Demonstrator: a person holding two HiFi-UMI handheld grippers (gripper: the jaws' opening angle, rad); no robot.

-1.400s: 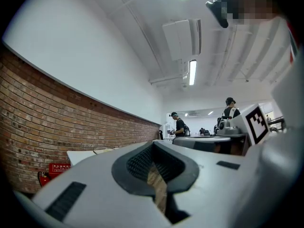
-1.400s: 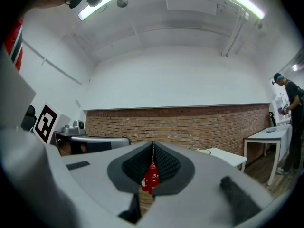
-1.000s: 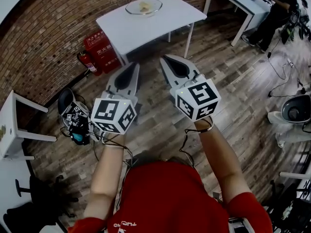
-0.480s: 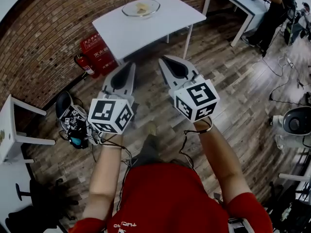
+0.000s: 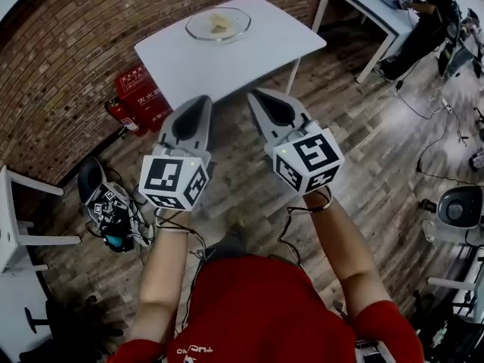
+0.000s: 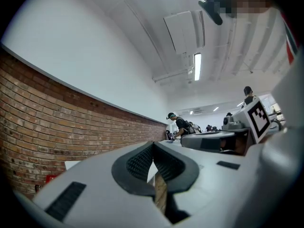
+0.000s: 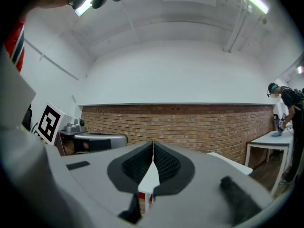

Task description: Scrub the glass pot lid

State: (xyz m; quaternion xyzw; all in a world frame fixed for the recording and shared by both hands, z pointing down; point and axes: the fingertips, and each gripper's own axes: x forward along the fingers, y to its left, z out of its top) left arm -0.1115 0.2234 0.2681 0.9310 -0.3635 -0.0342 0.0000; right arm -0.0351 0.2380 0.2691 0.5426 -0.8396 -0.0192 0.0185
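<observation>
A glass pot lid (image 5: 218,24) lies on the far part of a white table (image 5: 249,55) in the head view, with something pale and crumpled on or in it. My left gripper (image 5: 201,101) and right gripper (image 5: 256,96) are held side by side over the wooden floor, short of the table's near edge. Both point level toward the table and the brick wall. Each is shut with nothing between its jaws. In the left gripper view my left gripper (image 6: 153,145) shows its tips meeting; in the right gripper view my right gripper (image 7: 153,146) does too.
A red fire-extinguisher box (image 5: 141,89) and an extinguisher (image 5: 119,115) stand by the brick wall, left of the table. A second white table (image 5: 368,6) with a person (image 5: 423,21) at it is at the far right. Gear and cables (image 5: 110,210) lie on the floor at left.
Both grippers and the person have moved forward toward the white table, which now sits closer to the gripper tips. The jaws stayed shut.
</observation>
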